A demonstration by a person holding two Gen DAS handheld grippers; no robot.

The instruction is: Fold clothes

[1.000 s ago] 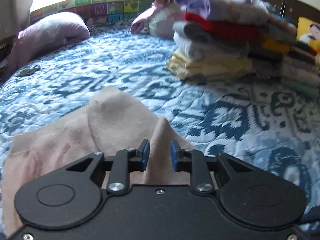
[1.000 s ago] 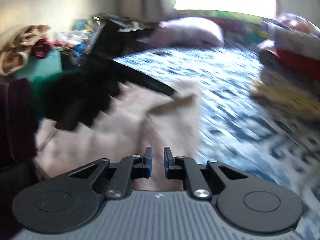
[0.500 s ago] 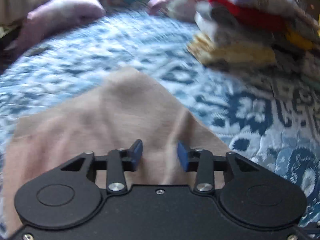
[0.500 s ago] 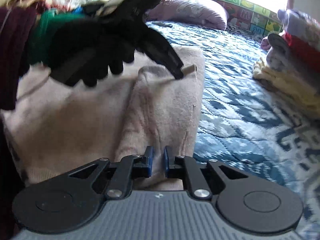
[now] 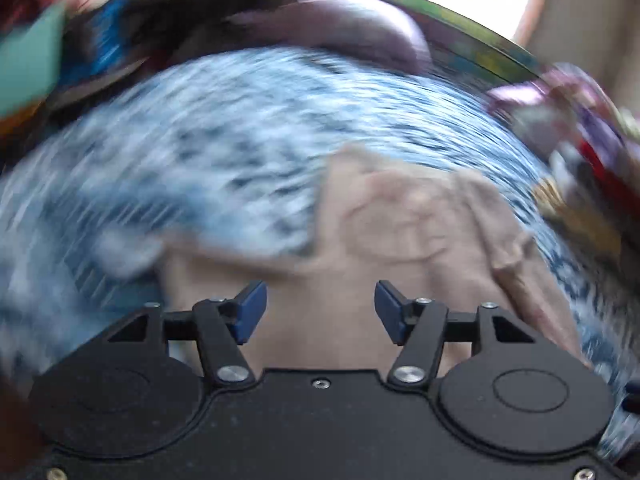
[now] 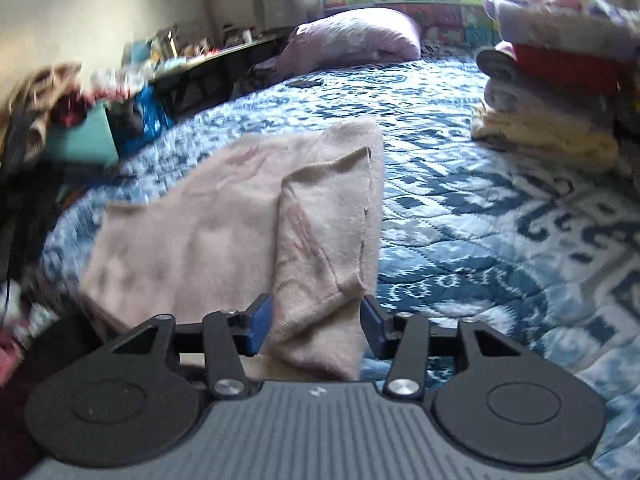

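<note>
A pale pink garment (image 6: pixel 224 216) lies spread on the blue patterned bedspread (image 6: pixel 460 208), with its right side folded over into a narrow flap (image 6: pixel 324 236). My right gripper (image 6: pixel 316 322) is open, its blue pads standing either side of the flap's near end without pinching it. In the blurred left wrist view the same pink garment (image 5: pixel 416 232) lies ahead, and my left gripper (image 5: pixel 318 310) hangs wide open just over its near part with nothing between the fingers.
A stack of folded clothes (image 6: pixel 560 80) rises at the right on the bed. A pink pillow (image 6: pixel 352 40) lies at the far end under the window. Clutter and a teal box (image 6: pixel 80 140) line the left bedside.
Both grippers have opened and let go of the pink garment; its right side now lies folded over. The left gripper has swung fast to the left and left the right wrist view.
</note>
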